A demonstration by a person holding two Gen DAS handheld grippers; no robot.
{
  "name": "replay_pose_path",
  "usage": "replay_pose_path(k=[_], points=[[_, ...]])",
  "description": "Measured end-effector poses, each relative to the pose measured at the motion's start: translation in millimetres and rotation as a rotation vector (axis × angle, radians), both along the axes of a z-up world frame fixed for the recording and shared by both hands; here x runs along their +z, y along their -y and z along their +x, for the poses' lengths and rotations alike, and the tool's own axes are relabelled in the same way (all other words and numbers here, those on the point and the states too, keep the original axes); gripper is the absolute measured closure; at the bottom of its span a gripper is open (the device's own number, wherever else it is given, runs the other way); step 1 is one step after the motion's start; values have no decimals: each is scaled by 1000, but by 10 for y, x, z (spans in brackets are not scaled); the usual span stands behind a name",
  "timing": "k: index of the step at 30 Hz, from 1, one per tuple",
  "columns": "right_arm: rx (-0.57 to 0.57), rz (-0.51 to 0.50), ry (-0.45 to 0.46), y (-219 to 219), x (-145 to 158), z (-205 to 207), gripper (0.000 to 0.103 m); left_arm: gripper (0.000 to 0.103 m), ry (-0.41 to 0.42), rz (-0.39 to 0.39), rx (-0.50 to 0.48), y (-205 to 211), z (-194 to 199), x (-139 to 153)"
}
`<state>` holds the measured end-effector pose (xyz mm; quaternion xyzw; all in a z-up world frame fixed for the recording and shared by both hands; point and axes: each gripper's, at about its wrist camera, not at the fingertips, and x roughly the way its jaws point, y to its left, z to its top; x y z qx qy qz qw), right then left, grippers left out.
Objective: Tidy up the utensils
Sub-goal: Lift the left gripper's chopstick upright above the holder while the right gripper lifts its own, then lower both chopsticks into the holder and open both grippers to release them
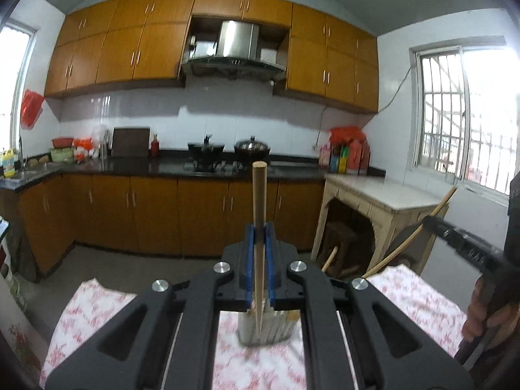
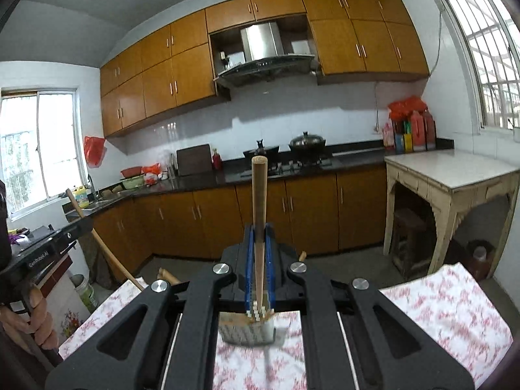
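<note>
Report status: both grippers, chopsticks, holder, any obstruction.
Left gripper shut on chopstick. Right gripper shut on its own chopstick. Holder below on floral cloth. Nothing blocking it.

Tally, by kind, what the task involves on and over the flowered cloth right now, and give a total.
Tongs: 2, the left tongs and the right tongs
Held chopsticks: 2, the left chopstick and the right chopstick
Utensil holder: 1, standing on the flowered cloth
Total: 5
</note>
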<state>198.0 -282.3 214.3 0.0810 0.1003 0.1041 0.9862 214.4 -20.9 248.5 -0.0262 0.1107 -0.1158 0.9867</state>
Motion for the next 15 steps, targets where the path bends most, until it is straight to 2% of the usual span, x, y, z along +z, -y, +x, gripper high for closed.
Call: replay_pose_path(k=[4,7,15], points=[[2,-6,11,-69,35,170,96,95,59,17,30,230,187,157],[7,-13,-5,-125,-42,359,95,95,73,16,49,350,374,173],[20,-18,-83,-264,-413,783,95,95,83,20,116,529,869,-85]])
